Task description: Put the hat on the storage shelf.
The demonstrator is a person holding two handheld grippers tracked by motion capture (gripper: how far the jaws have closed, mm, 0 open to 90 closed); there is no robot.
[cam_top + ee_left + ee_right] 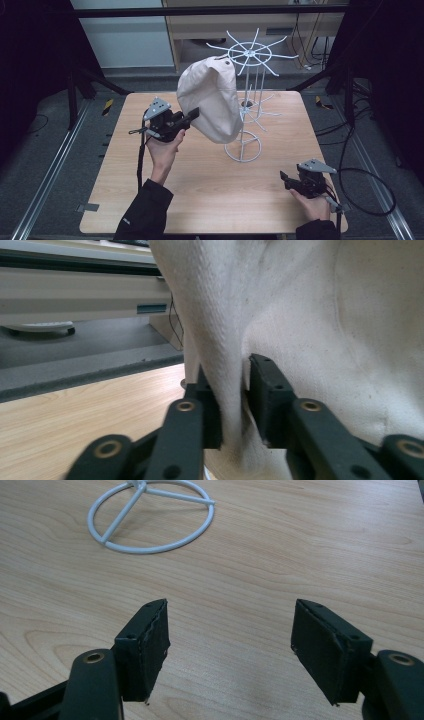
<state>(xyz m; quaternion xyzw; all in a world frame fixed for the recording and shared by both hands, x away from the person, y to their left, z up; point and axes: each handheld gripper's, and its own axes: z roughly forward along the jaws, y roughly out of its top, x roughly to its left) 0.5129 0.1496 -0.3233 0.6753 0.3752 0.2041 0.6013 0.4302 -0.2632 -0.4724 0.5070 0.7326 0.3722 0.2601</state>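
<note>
The cream-coloured cotton cap [212,97] is hanging over the upper spokes of the white wire rack [248,90], which is standing on a ring base toward the far right part of the light wooden desk [215,190]. The cap is draping down the rack's left side, its lower edge hanging above the desk surface.

The left gripper [192,114] is being held up beside the cap, well above the desk's left half, its jaws reaching into the cloth. In the left gripper view a fold of the cap's fabric is lying between the two black jaws: the left jaw is touching the fold, while a narrow gap is showing between the cloth and the right jaw, so the left gripper [235,400] is released rather than clamping.

The right gripper [286,179] is resting low near the desk's near right corner, well apart from the rack. Its jaws are standing wide apart with bare wood between them in the right gripper view [230,645].
</note>
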